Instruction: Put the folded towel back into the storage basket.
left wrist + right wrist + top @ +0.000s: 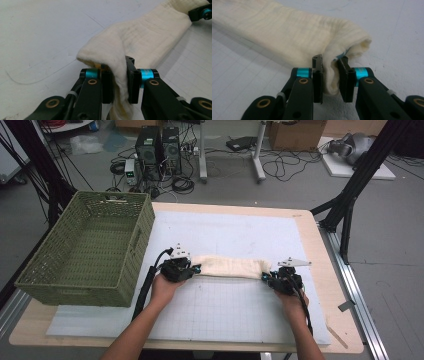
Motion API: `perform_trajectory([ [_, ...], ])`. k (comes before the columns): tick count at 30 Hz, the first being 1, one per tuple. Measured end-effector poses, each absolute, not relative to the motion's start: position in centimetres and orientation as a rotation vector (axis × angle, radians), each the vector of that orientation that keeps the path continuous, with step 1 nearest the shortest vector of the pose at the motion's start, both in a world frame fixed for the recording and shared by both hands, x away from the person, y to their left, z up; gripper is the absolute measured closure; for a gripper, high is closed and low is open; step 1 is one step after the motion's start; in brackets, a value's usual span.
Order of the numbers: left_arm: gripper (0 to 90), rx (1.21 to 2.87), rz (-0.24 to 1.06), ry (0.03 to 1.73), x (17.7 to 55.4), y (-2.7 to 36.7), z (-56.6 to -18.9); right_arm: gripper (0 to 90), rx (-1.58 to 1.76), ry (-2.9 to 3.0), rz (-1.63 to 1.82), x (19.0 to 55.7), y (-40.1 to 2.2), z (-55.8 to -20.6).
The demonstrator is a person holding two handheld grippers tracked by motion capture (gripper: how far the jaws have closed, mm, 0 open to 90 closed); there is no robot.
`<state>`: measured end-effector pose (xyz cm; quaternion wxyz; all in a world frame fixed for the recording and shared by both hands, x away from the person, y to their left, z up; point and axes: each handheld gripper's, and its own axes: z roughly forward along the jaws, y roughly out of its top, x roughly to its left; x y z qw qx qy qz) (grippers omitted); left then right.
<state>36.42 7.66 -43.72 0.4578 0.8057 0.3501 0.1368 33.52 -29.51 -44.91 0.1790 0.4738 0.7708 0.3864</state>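
Cloth [227, 267] is lying rolled lengthwise across the middle of the surface [310, 227], right of the green basket [90, 252]. Left tool [181, 268] is pinching one end, right tool [283, 279] is pinching the other; in both gripper views the jaws are sitting narrow with fabric bunched between the pads. Step in hand, by my read: two-ended grasp is finishing. Next move is likely calling for a synchronised lift, keeping tension even so neither end is slipping out.

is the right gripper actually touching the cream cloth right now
Touching. In the right gripper view, the right gripper has both pads pressed on a bunched fold at the end of the cream cloth, no gap either side.
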Motion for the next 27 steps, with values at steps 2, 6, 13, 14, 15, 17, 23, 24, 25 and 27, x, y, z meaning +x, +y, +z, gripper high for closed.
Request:
perform_trajectory([
  [2,78.5,1.975,0.339,0.867,36.4,7.7,-43.6,77.8,1.328,2.176,1.084,33.5,-29.5,-44.8],
  [6,78.7,1.974,0.344,0.862,36.3,7.7,-43.5,79.2,1.307,2.162,1.078,33.3,-29.6,-44.6],
  [13,79.2,1.934,0.364,0.845,35.5,8.0,-43.0,79.8,1.239,2.126,1.139,32.9,-30.1,-43.9],
  [14,79.2,1.928,0.368,0.839,35.3,8.0,-42.9,79.9,1.230,2.120,1.151,32.8,-30.1,-43.7],
  [15,79.3,1.927,0.376,0.829,35.1,8.1,-42.7,79.9,1.210,2.114,1.161,32.7,-30.2,-43.5],
  [17,79.3,1.894,0.388,0.805,34.5,8.3,-42.4,80.2,1.180,2.114,1.181,32.5,-30.4,-43.2],
  [23,79.3,1.832,0.405,0.758,33.1,9.1,-41.6,80.2,1.132,2.064,1.279,31.9,-30.8,-42.1],
  [24,79.3,1.832,0.405,0.758,33.1,9.1,-41.6,80.2,1.132,2.064,1.279,31.9,-30.8,-42.1],
  [25,79.4,1.818,0.407,0.750,32.8,9.3,-41.3,80.2,1.105,2.056,1.294,31.7,-30.9,-41.8],
  [27,79.3,1.812,0.408,0.746,32.7,9.5,-41.1,80.2,1.086,2.047,1.319,31.5,-30.9,-41.5],
])
